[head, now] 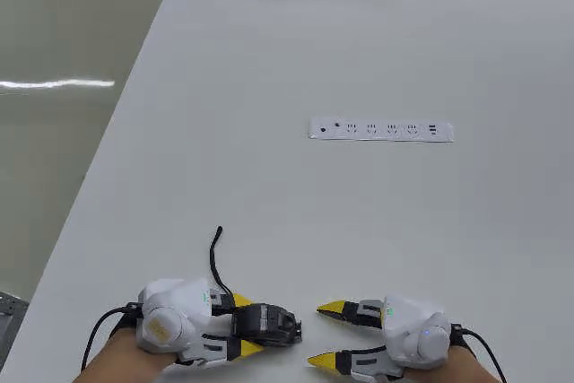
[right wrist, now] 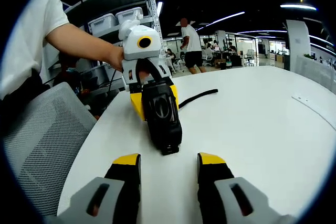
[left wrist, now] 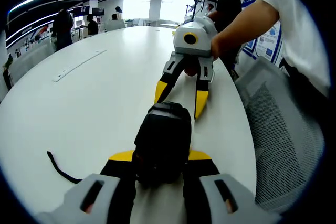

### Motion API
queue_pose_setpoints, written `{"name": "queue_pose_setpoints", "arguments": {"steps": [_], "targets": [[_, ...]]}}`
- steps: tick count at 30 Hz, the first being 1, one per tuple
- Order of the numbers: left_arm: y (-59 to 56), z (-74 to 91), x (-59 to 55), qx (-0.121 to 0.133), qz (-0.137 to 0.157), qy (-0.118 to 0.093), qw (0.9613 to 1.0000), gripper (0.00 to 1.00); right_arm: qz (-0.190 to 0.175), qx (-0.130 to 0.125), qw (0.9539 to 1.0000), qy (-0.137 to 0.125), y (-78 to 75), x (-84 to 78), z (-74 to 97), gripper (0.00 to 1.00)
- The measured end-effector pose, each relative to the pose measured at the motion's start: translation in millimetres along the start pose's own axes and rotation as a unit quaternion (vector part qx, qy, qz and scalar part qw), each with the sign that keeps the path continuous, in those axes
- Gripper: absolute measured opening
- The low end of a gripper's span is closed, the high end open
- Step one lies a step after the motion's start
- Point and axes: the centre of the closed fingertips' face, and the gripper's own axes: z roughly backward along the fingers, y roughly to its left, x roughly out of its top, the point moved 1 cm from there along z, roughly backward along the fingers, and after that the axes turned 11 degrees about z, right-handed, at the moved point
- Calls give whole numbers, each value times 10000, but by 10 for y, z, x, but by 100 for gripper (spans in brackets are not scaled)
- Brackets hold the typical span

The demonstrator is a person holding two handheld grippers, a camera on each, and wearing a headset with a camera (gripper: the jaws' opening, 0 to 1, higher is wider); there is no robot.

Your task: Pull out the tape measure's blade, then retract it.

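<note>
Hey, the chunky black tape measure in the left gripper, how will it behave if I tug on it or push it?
The black tape measure looks rigid and probably dense for its size. Clamped in the left gripper and resting on the white table, it should hardly slide. Its thin black strap lies curved, so it is likely floppy.

Open-plan office: mesh chair (right wrist: pixel 39 140) at lower left, storage bins (right wrist: pixel 128 14) on shelves upper left, people (right wrist: pixel 191 45) at centre, ceiling strip lights (right wrist: pixel 227 18).
</note>
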Motion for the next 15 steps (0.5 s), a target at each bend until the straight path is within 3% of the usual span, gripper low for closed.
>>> {"name": "queue_pose_setpoints", "arguments": {"steps": [15], "targets": [[5, 4, -4, -16, -22, 20, 10000, 30, 142, 131, 9998, 10, -5, -2, -132, 40]]}}
